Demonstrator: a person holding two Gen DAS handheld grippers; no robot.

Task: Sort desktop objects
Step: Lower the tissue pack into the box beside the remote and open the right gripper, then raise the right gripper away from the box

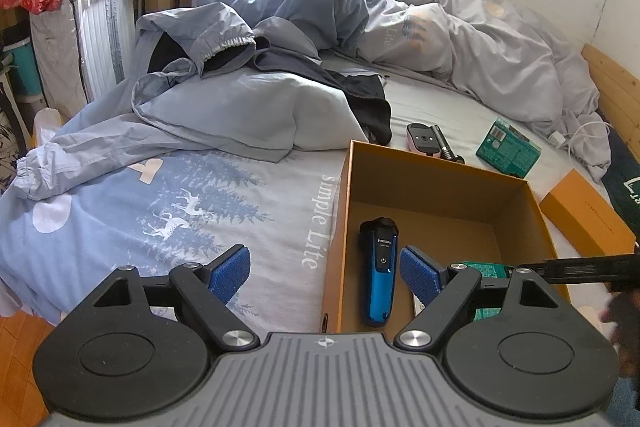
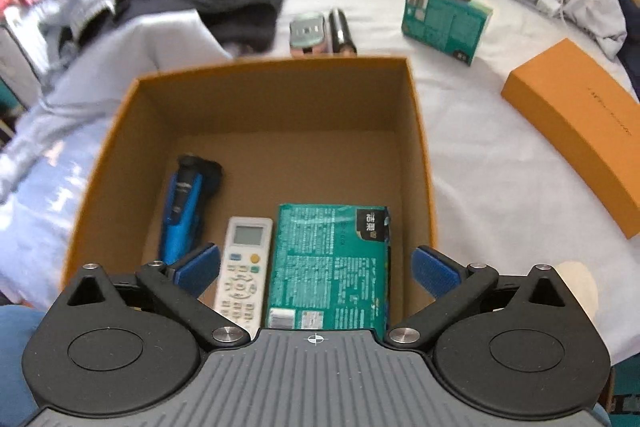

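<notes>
An open orange cardboard box with a brown interior sits on the bed, over a pale sheet. Inside it, three items lie on the floor side by side: a blue and black electric shaver along the left wall, a white remote control with a grey screen in the middle, and a flat green printed packet to the right, touching or just beside the remote.

The right gripper hovers above the near edge of the box, its blue-padded fingers spread wide and released, holding nothing. The left gripper sits at the left side of the box, fingers likewise spread and empty; the right-hand finger overlaps the box interior beside the shaver, the other stands over the patterned blue bedding.

Beyond the far wall of the box, on the sheet, lie a small rounded pink and grey device and a dark cylindrical object, just beside each other. Further right stands a green cardboard carton. The orange box lid rests on the sheet to the right, well apart from the box.
</notes>
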